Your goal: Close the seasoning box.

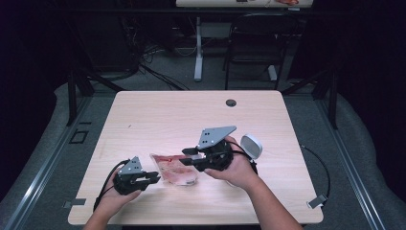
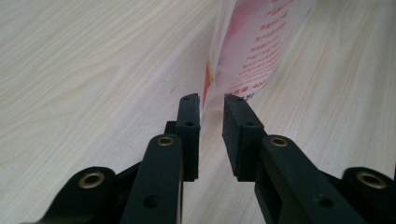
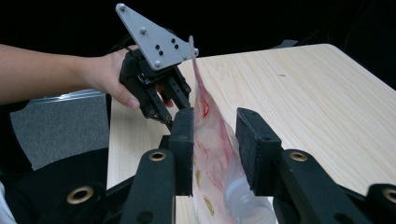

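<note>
A clear plastic bag (image 1: 172, 171) with red print lies near the table's front, between my two grippers. In the left gripper view its printed edge (image 2: 252, 51) stands just past the tips of my left gripper (image 2: 212, 105), whose jaws are apart and press on nothing. My left gripper (image 1: 153, 178) sits at the bag's left end. My right gripper (image 1: 187, 157) hovers over the bag's right part. In the right gripper view the bag (image 3: 212, 144) rises between the open jaws of the right gripper (image 3: 215, 119), with a clear rounded item (image 3: 247, 200) inside it. Beyond it stands the left gripper (image 3: 173, 100).
A white round object (image 1: 251, 145) lies behind my right hand. A dark cable hole (image 1: 231, 102) is near the wooden table's (image 1: 158, 115) far edge. A black chair (image 1: 256, 43) and desk legs stand beyond the table.
</note>
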